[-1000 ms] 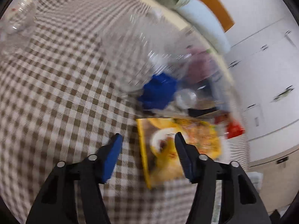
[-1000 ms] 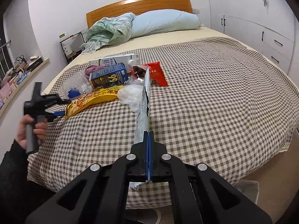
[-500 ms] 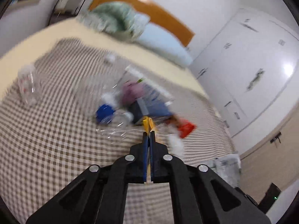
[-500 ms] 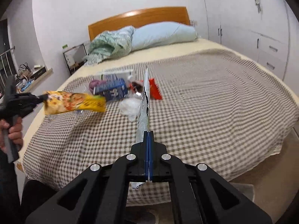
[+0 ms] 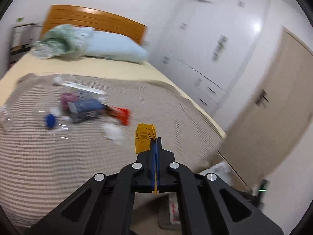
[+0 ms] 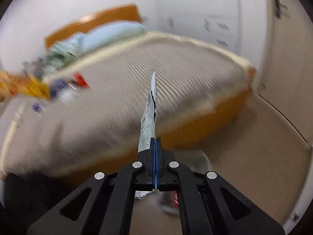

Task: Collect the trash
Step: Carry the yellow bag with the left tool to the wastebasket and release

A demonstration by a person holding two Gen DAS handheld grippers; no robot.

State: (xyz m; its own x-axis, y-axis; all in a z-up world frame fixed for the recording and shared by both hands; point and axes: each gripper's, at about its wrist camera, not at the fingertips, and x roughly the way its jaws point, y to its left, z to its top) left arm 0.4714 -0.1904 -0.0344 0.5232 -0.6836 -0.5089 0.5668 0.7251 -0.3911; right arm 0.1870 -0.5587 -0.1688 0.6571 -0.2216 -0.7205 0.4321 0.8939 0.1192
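My left gripper is shut on a yellow snack wrapper, held edge-on above the checked bedspread. The same yellow snack wrapper shows blurred at the left of the right wrist view. My right gripper is shut on a silvery wrapper that sticks up past the bed's foot corner. More litter lies on the bed: a blue carton, a red packet, a white crumpled piece, a blue-capped clear bottle.
A white bag with litter sits on the floor under the grippers. Pillows and a wooden headboard are at the far end. White wardrobes and a beige door stand to the right.
The left gripper closed on the yellow wrapper, lifted it off the bed and swung right. The right gripper, still holding the silvery wrapper, swept right toward the bed's foot corner and floor.
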